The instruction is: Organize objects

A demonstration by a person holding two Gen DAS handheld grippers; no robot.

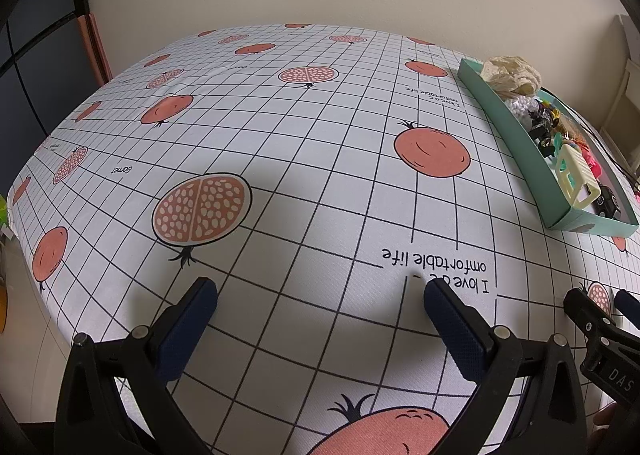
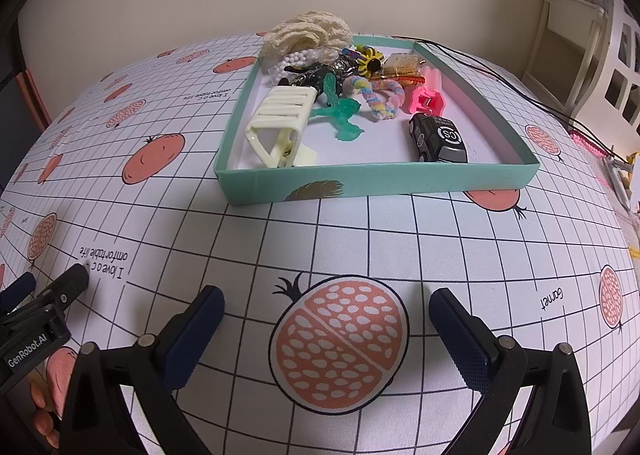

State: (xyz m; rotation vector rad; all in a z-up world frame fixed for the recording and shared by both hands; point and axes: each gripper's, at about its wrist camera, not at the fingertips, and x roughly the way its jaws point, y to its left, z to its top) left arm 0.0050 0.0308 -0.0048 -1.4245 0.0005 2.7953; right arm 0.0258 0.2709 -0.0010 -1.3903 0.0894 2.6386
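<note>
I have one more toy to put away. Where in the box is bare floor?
The box floor is bare along its near wall, between the cream clip and black car. The far end is crowded with piled trinkets.

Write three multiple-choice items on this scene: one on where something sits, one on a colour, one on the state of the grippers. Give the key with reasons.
1. Where in the teal box is the black toy car?
A. near its front right corner
B. at the far left corner
C. outside, on the cloth

2. What colour is the big hair claw at the box's front left?
A. pink
B. cream
C. black

3. How do the left gripper and right gripper stand?
A. both shut on toys
B. one holding the box
C. both open and empty

Key: 1 A, the car lies just behind the front wall, toward the right side. 2 B, its slatted body is pale cream. 3 C, each view shows fingers spread wide over bare tablecloth.
</note>
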